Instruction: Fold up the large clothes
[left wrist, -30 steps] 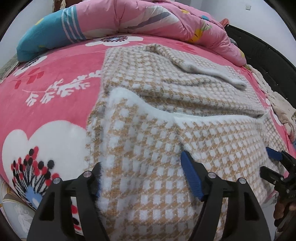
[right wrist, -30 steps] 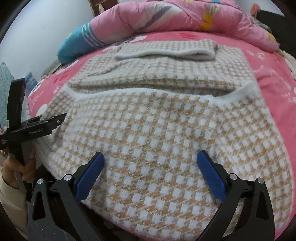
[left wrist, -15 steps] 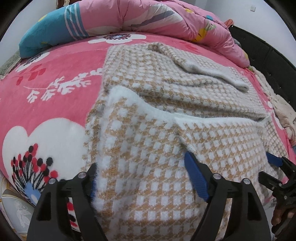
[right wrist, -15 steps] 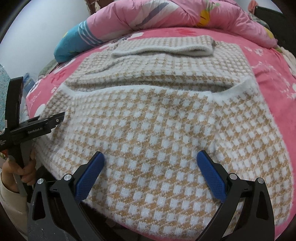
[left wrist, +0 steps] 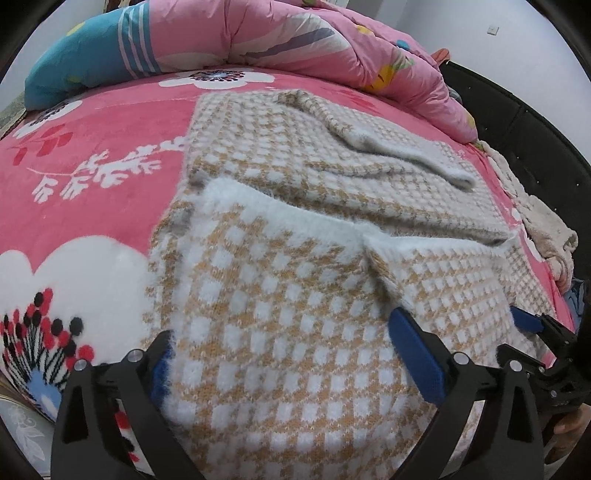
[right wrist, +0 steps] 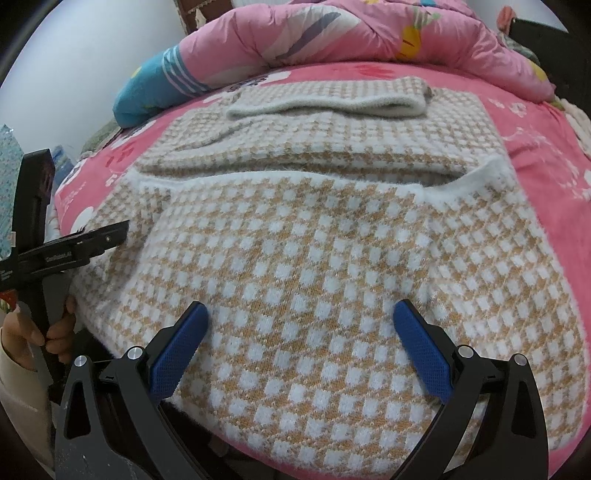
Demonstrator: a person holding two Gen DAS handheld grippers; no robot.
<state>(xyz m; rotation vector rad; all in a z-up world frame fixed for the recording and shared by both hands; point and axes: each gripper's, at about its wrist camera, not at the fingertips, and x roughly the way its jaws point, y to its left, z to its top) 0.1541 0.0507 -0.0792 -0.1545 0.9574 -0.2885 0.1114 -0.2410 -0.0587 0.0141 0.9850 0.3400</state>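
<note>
Two grippers over folded houndstooth sweater (left wrist: 295,295) on pink bedspread (left wrist: 92,155). Left gripper (left wrist: 291,354) jaws opening, near sweater edge between them; right gripper (right wrist: 301,343) spread apart, nothing gripped.

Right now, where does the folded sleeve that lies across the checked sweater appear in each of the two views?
Left wrist view: the folded sleeve runs diagonally, upper centre to upper right, on the checked sweater.
Right wrist view: the folded sleeve lies level across the top centre, on the sweater's far part.
Shared landmark: the pink quilt bunched behind it.
</note>
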